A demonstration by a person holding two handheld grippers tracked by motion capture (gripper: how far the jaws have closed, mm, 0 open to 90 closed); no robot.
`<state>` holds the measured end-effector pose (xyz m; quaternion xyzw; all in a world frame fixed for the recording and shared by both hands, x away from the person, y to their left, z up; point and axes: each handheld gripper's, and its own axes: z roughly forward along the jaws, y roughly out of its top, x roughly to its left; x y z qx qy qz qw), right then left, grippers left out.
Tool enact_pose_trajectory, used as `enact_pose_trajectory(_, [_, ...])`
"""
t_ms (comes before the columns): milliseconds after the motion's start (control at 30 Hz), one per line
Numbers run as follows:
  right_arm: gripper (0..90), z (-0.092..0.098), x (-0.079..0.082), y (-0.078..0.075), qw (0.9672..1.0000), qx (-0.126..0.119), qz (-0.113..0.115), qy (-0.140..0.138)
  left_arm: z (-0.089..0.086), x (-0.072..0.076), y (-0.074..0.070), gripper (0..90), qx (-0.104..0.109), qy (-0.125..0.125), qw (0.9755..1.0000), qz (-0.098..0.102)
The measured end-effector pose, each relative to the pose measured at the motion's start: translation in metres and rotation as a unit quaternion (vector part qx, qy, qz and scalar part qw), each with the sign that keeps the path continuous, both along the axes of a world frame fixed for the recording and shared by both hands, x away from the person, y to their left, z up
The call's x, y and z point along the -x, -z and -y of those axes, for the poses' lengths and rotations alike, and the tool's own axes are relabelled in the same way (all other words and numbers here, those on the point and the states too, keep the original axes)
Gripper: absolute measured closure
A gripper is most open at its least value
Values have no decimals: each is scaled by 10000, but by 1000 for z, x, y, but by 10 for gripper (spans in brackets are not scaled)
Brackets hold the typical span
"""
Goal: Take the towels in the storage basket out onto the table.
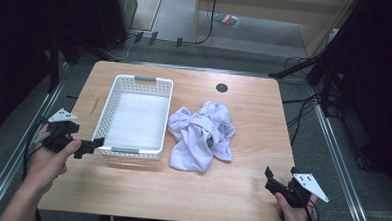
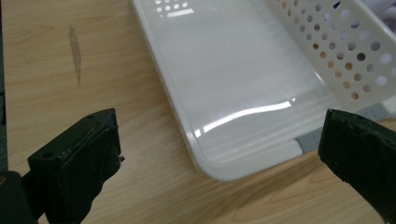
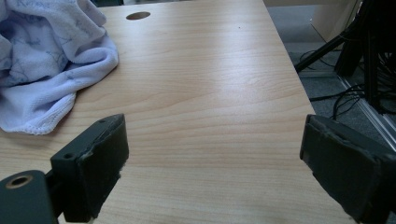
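Observation:
A white perforated basket [image 1: 115,92] stands empty on the left half of the wooden table [image 1: 253,128]. A crumpled pale lilac cloth [image 1: 201,134] lies just right of it, at the table's middle. My left gripper [image 1: 89,147] is open beside the basket's near left corner [image 2: 219,170], its jaws wide apart with nothing between them. At the near right corner of the table my right gripper [image 1: 270,179] is open too, well apart from the cloth [image 3: 44,70], which lies ahead to its left.
A round cable hole [image 1: 221,87] sits near the table's far edge. A dark scuff [image 2: 74,51] marks the wood left of the basket. Cables and stand legs [image 1: 306,70] lie on the floor off the right side.

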<state>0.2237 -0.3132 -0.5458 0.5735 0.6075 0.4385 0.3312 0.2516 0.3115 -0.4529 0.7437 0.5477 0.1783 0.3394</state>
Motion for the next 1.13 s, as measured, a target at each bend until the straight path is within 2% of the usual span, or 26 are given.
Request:
enact_pose_trajectory(33, [79,0,0,0,10000,9,4,-1,-1,3,2,0,17,-35,10000,33])
enact_pose_trajectory(167, [79,0,0,0,10000,9,-10,4,-9,19,14,0,473,23,9984,294])
enact_pose_trajectory(200, [79,0,0,0,10000,2,-10,8,-9,19,14,0,473,23,9984,294])
enact_pose_trajectory(233, [79,0,0,0,10000,2,-16,10,-12,27,21,0,460,59,9978,473])
enact_pose_trajectory(300, [79,0,0,0,10000,3,-18,12,-15,34,28,0,476,25,9971,591])
enact_pose_trajectory(433, [79,0,0,0,10000,-2,-33,22,-29,42,51,0,464,-250,9957,764])
enact_pose_trajectory(467, [79,0,0,0,10000,0,-34,18,-32,43,56,0,470,-324,9954,775])
enact_pose_trajectory(533, [79,0,0,0,10000,-1,-39,24,-40,44,70,0,655,-523,9940,705])
enact_pose_trajectory(567, [79,0,-1,0,10000,6,-41,28,-40,44,70,0,655,-523,9940,705])
enact_pose_trajectory(600, [79,0,-1,0,10000,22,-53,20,-43,43,80,0,551,-678,9941,642])
enact_pose_trajectory(733, [79,-1,-2,0,9999,49,-106,22,-50,41,92,0,338,-984,9922,689])
enact_pose_trajectory(767, [78,-1,-2,0,9999,50,-122,27,-52,40,92,0,382,-1060,9913,677])
enact_pose_trajectory(800, [79,-1,-2,0,9999,44,-124,29,-55,40,92,0,505,-1165,9892,730])
enact_pose_trajectory(867, [78,0,-2,0,9999,39,-129,40,-57,40,93,0,605,-1312,9861,815])
enact_pose_trajectory(933, [83,1,-3,0,9998,19,-163,66,-60,40,94,0,671,-1340,9856,777])
enact_pose_trajectory(1000, [117,1,-5,0,9995,19,-283,146,-60,40,95,0,648,-1396,9849,795])
enact_pose_trajectory(1067, [130,3,-5,0,9996,-29,-294,45,-59,39,95,0,589,-1403,9855,752])
enact_pose_trajectory(1133, [128,2,-6,-1,9992,89,-387,46,-56,37,96,0,480,-1401,9864,712])
